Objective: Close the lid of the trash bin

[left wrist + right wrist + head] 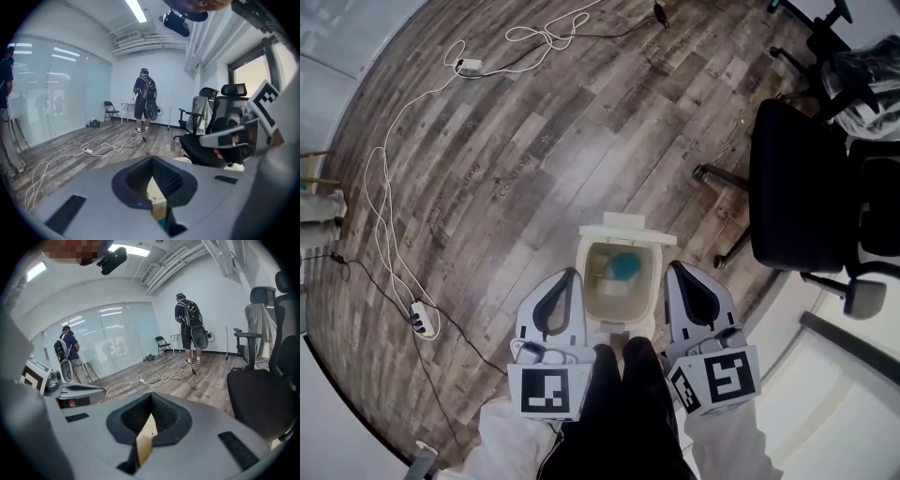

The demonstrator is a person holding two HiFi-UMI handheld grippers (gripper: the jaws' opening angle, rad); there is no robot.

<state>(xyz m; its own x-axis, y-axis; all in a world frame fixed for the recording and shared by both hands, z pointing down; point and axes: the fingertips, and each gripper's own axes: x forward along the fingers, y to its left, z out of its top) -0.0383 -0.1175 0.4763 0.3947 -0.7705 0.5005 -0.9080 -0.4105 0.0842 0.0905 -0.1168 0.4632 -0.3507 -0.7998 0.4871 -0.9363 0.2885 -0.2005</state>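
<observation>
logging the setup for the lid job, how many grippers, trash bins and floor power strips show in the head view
grippers: 2, left gripper and right gripper
trash bin: 1
power strips: 2
total: 5

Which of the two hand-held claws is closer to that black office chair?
Right. The right gripper sits just right of the trash bin, on the black office chair's side. The left gripper is across the bin, on its left, farther from the chair.
</observation>
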